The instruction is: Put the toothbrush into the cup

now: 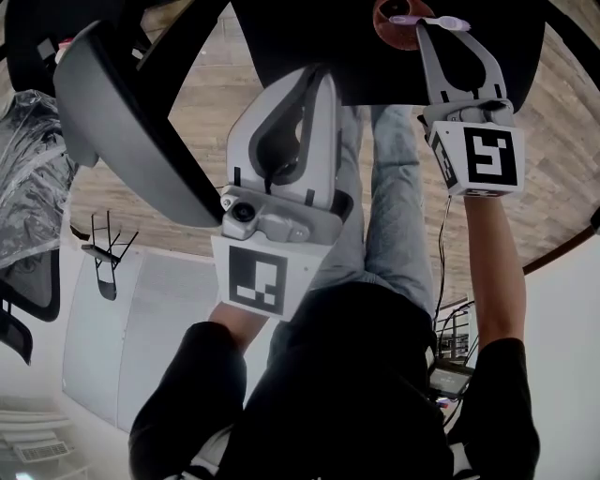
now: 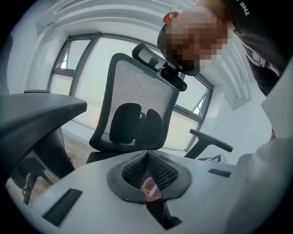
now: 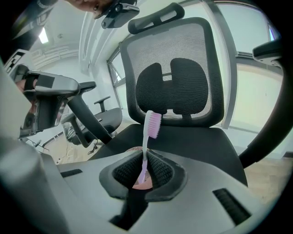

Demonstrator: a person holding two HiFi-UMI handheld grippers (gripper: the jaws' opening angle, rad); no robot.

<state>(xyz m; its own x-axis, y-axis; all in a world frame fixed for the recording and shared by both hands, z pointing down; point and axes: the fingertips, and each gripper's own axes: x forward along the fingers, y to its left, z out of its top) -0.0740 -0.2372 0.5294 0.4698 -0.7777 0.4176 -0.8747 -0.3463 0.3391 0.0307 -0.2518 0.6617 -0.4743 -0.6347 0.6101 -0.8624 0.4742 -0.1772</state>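
A pink toothbrush is pinched between the pads of my right gripper, bristle head up and away from the camera. In the head view the toothbrush lies crosswise at the tip of the right gripper, just over a reddish-brown cup that stands on a black chair seat. The cup shows below the pads, under the handle's end. My left gripper is shut with nothing in it, to the left of the cup. Through the gap behind its pads the cup shows small.
A black mesh chair back rises behind the seat, and appears as the chair back in the left gripper view. A second dark chair stands at the left. Wood floor lies beneath. The person's jeans-clad legs are below the grippers.
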